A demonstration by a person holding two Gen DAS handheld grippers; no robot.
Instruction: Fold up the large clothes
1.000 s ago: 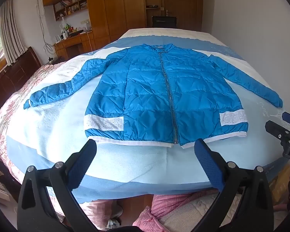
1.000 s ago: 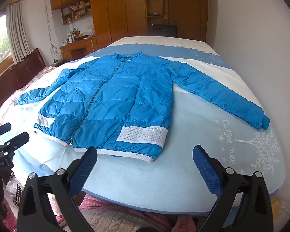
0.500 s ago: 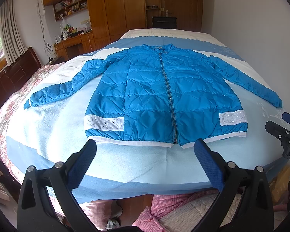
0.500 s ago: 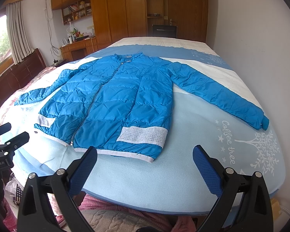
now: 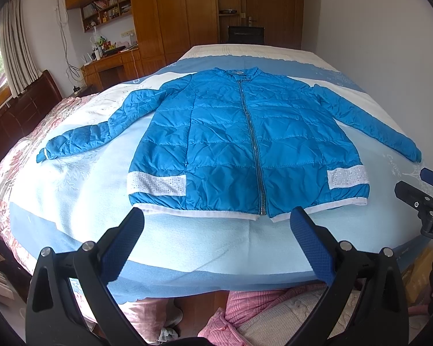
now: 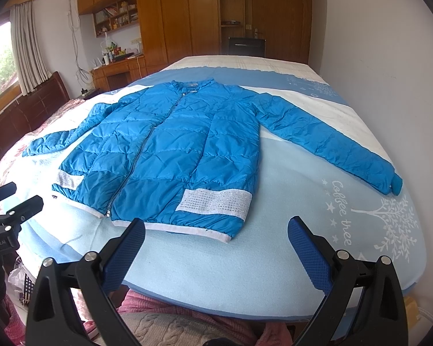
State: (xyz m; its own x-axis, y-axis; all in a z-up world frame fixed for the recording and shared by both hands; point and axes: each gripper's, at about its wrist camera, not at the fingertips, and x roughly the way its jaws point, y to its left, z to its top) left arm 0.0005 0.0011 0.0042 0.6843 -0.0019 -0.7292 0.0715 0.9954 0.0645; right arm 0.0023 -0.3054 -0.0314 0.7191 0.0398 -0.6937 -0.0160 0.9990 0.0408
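Note:
A blue quilted jacket (image 5: 245, 141) with a centre zip and white sparkly bands lies flat and face up on the bed, both sleeves spread out; it also shows in the right wrist view (image 6: 170, 147). My left gripper (image 5: 216, 225) is open and empty, held just short of the white hem, near the zip's bottom end. My right gripper (image 6: 216, 233) is open and empty, in front of the jacket's right hem corner. Each gripper shows at the edge of the other's view.
The bed (image 5: 72, 190) has a light blue blanket with a tree print (image 6: 395, 219). A white wall (image 6: 389, 43) runs along the right side. A dark headboard (image 5: 23, 106), a desk (image 5: 112, 60) and wooden wardrobes (image 5: 173, 14) stand left and behind.

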